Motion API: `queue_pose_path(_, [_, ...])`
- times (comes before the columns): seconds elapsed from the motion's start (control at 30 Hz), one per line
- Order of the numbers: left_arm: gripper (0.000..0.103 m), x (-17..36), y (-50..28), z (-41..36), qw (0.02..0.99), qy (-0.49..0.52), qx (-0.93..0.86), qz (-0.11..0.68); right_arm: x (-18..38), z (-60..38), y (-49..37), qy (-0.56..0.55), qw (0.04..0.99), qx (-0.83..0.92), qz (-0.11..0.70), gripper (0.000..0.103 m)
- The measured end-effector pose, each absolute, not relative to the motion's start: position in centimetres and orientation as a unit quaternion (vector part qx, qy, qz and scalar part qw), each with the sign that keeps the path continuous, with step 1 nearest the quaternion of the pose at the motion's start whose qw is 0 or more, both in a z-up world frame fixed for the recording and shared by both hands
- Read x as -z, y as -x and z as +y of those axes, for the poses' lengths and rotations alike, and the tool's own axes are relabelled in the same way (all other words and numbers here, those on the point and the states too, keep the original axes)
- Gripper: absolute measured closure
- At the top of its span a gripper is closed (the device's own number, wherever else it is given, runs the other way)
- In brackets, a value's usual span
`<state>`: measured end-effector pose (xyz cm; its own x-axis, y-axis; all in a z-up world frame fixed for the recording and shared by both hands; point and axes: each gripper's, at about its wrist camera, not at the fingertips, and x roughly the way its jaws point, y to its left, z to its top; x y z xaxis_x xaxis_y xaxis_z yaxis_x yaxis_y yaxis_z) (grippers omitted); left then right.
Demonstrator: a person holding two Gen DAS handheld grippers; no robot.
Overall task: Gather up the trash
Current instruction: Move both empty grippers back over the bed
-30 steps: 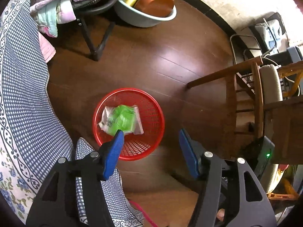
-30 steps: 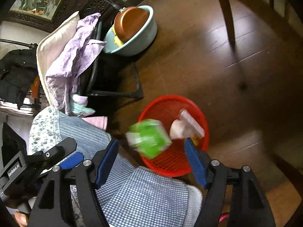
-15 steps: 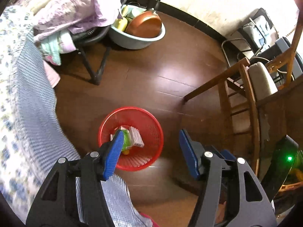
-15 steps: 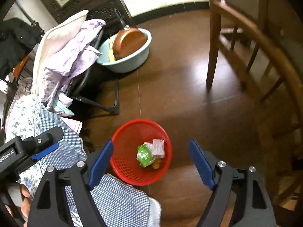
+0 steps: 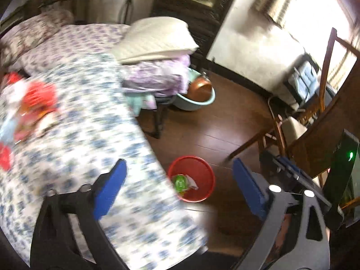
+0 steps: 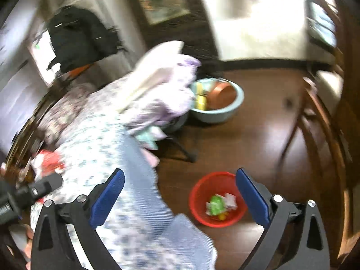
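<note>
A red mesh basket (image 5: 203,171) (image 6: 198,191) stands on the brown wooden floor beside the bed, holding a green packet (image 5: 179,182) (image 6: 215,204) and pale wrappers (image 6: 230,201). My left gripper (image 5: 178,184) hangs high above it, jaws still opening wide, nothing between them. My right gripper (image 6: 180,195) is also far above the basket, jaws opening, nothing between them. Blurred red and white wrappers (image 5: 33,103) (image 6: 48,160) lie on the flowered bed cover at the left. The left gripper's body (image 6: 27,193) shows at the right wrist view's left edge.
The bed (image 5: 90,123) with its blue-and-white cover fills the left. A folding stand holds a pillow and lilac clothes (image 5: 157,72). A pale blue basin with a copper pan (image 5: 198,94) (image 6: 220,99) sits behind. Wooden chairs (image 5: 292,130) stand at the right.
Both grippers rose well above the basket and tilted up, so the bed and room came into view. The green packet dropped from the right gripper into the basket. Both jaws opened wider.
</note>
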<state>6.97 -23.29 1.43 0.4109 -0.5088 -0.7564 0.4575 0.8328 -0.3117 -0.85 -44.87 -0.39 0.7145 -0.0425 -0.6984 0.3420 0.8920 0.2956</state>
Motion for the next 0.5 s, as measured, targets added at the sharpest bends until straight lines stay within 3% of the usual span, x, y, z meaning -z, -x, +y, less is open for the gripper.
queue_pose_path(0.33, [0.007, -0.7, -10.0, -7.7, 0.867, 0.116, 0.165, 0.456, 0.3, -31.0, -8.9, -0.094, 0.889, -0.008, 0.448, 0.006])
queue_pose_path(0.5, [0.007, -0.7, -11.7, -2.8, 0.874, 0.138, 0.123, 0.449, 1.5, -27.5, -11.4, -0.087, 0.888, -0.043, 0.449, 0.006])
